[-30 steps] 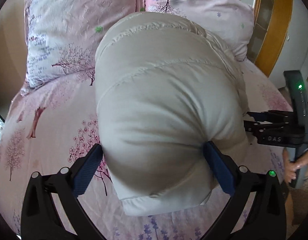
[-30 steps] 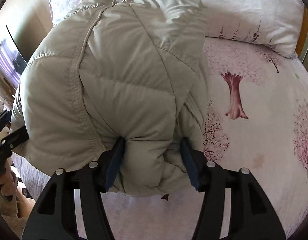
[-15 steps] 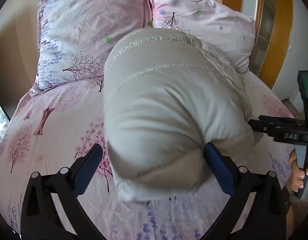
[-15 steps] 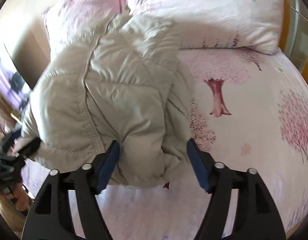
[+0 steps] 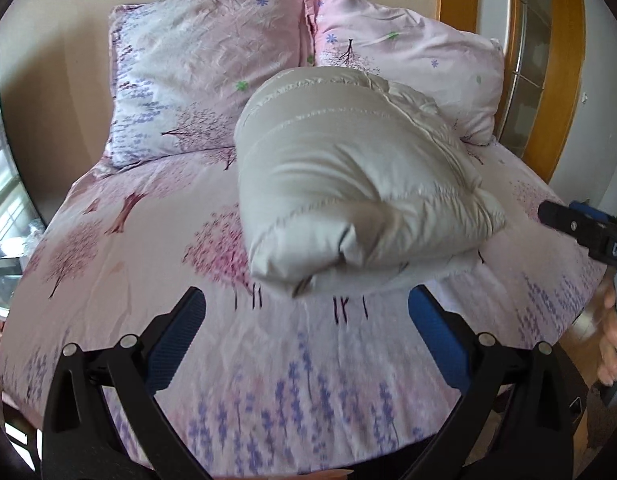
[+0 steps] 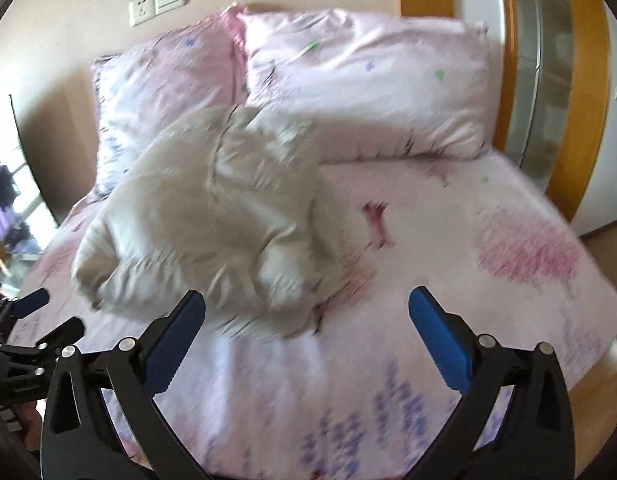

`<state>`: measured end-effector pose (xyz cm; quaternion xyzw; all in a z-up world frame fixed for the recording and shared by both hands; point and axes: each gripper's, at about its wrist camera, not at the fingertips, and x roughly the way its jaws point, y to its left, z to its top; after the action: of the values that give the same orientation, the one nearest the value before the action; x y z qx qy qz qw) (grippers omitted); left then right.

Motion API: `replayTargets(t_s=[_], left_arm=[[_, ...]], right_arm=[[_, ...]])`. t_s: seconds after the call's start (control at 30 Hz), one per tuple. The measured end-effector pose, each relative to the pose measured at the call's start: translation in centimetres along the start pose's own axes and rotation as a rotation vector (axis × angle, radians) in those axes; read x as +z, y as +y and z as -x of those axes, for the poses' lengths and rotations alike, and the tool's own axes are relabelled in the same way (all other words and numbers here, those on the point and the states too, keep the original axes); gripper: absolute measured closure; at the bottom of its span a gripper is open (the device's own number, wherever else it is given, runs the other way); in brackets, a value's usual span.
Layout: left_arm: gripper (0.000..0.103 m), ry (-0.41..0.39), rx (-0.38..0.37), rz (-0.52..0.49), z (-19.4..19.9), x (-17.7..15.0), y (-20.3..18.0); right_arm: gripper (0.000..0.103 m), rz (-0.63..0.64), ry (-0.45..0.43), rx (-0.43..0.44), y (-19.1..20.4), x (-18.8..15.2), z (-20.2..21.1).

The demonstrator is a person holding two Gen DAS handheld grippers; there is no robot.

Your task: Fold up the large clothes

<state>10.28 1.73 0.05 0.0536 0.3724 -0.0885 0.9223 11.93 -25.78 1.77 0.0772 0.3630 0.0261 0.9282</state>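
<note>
1. Across the whole frame in both views: bed point(image 5: 156, 240) under a pink sheet printed with trees, bearing every item below
2. Upper half of the frame: two pillows point(image 5: 204, 64) propped against the wall, one beside the other
3. Centre of the left-wrist view, left of centre in the right-wrist view: padded jacket point(image 5: 348, 200), pale beige and quilted, folded into a thick bundle resting on the sheet just in front of the pillows; nothing grips it
4. Bottom of the left-wrist view: left gripper point(image 5: 306, 332), jaws wide, nothing between the blue pads, bundle lying just beyond the tips
5. Bottom of the right-wrist view: right gripper point(image 6: 306, 332), jaws opening to full width, nothing held; jacket sits past its left pad
6. Progress, as judged: fold looks complete and set down; at most a tidy of loose edges remains
7. Change from a second ago: both tools flanked the bundle then, the right one pinching a fold; both have since backed off and more of the bed shows
</note>
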Motion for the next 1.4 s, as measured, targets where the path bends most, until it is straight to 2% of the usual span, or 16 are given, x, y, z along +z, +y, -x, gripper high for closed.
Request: replayTargets(t_s=[0.1, 0.27, 0.4, 0.63, 0.9, 1.2, 1.4], left_arm=[[0.002, 0.015, 0.035, 0.008, 0.7, -1.0, -0.4], [0.002, 0.061, 0.085, -0.005, 0.9, -2.3, -1.1], [0.002, 0.106, 0.087, 0.014, 0.5, -3.0, -1.1], [0.002, 0.15, 0.081, 0.066, 0.5, -3.8, -0.9], [0.002, 0.179, 0.086, 0.05, 0.5, -4.0, -1.2], [0.002, 0.186, 0.117, 0.052, 0.5, -4.0, -0.9], [0.002, 0.198, 0.128, 0.052, 0.3, -3.9, -0.7]], right_arm=[[0.001, 0.0, 0.03, 0.031, 1.0, -1.4, 0.3], [0.001, 0.036, 0.092, 0.029, 2.9, -3.7, 0.4], [0.001, 0.044, 0.129, 0.043, 3.9, -5.1, 0.5], [0.001, 0.058, 0.194, -0.013, 5.3, -6.8, 0.2], [0.001, 0.072, 0.253, -0.029, 6.0, -7.5, -0.5], [0.001, 0.037, 0.252, -0.077, 5.0, -7.1, -0.5], [0.001, 0.045, 0.267, -0.08, 4.9, -7.1, -0.9]])
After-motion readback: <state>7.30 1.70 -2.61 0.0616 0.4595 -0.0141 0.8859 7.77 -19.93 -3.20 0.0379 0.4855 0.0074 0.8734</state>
